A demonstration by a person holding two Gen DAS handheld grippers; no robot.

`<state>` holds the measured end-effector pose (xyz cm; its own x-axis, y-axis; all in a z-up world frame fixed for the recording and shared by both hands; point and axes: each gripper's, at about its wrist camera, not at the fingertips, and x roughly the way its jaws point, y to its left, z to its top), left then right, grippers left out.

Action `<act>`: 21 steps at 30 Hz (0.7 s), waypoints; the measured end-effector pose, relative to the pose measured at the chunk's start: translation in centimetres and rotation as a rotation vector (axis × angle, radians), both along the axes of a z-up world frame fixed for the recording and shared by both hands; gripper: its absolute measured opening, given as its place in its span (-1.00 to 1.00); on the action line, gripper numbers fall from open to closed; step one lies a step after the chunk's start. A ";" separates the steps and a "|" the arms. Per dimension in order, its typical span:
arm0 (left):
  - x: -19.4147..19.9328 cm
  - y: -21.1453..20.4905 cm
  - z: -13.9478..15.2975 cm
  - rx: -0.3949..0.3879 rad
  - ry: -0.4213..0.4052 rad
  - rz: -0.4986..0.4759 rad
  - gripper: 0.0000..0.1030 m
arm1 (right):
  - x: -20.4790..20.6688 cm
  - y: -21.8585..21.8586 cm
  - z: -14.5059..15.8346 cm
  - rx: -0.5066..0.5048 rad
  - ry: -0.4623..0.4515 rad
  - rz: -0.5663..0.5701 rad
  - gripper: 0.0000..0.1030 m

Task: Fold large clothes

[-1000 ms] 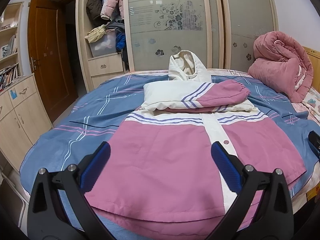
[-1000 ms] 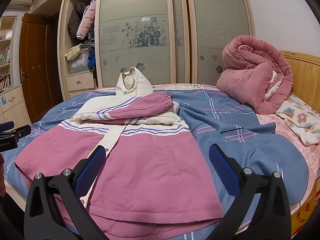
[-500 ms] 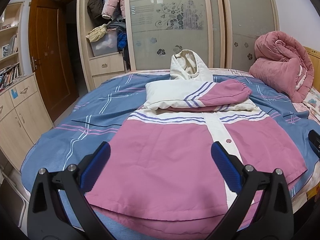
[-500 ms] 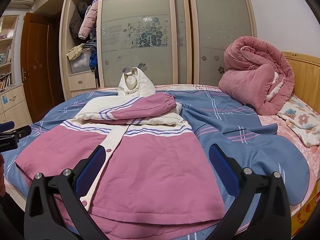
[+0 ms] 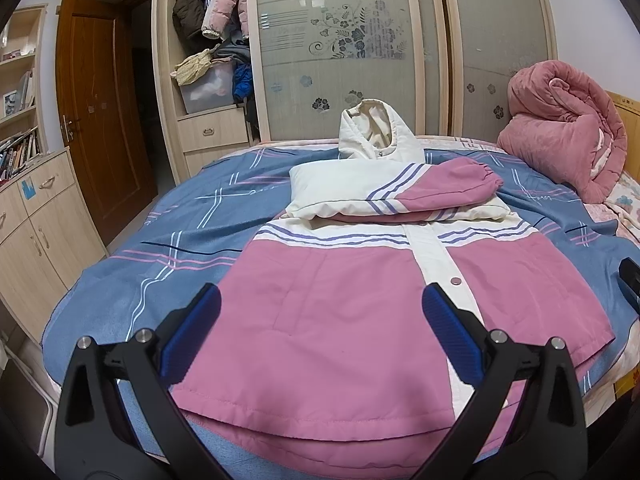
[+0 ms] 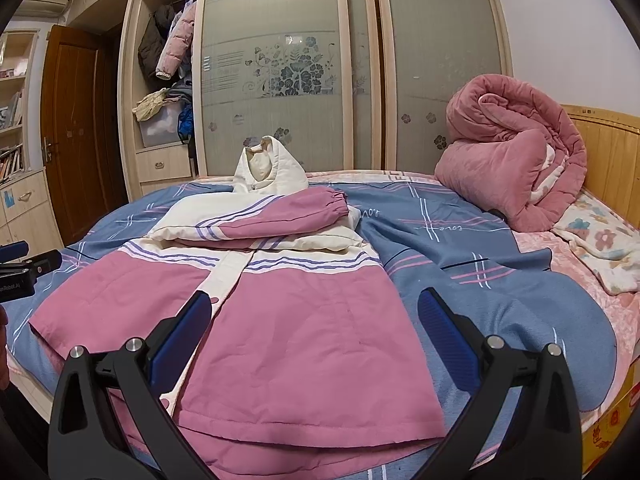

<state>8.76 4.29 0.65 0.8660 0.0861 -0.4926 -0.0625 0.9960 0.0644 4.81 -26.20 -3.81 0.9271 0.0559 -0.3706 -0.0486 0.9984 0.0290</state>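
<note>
A pink and cream hooded jacket (image 5: 360,296) lies front up on the bed, hem toward me, with both sleeves folded across the chest (image 5: 400,196) and the hood (image 5: 378,136) standing up behind. It also shows in the right wrist view (image 6: 304,320). My left gripper (image 5: 320,328) is open and empty, above the hem's left half. My right gripper (image 6: 314,332) is open and empty, above the hem's right half. The left gripper's tip shows at the left edge of the right wrist view (image 6: 24,264).
The bed has a blue plaid sheet (image 5: 160,248). A rolled pink quilt (image 6: 516,164) lies at the headboard on the right. A wardrobe with sliding doors (image 5: 340,48) stands behind the bed, a low cabinet (image 5: 36,216) and a wooden door (image 5: 100,120) to the left.
Both grippers have risen slightly and stay open; the jacket sits a little lower in both views. The jacket itself has not moved.
</note>
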 end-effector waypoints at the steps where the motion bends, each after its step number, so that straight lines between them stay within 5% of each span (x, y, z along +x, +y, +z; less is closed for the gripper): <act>1: 0.0 0.0 0.0 0.000 0.000 -0.001 0.96 | -0.1 -0.1 0.0 -0.002 -0.005 -0.001 0.97; 21: -0.3 0.0 -0.6 -0.005 -0.007 -0.024 0.96 | -1.4 -3.1 -0.1 -0.001 -0.046 -0.026 0.97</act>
<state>8.43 4.34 0.09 0.8713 0.0622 -0.4867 -0.0385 0.9975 0.0586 3.41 -29.35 -3.93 0.9444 0.0311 -0.3272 -0.0238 0.9994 0.0263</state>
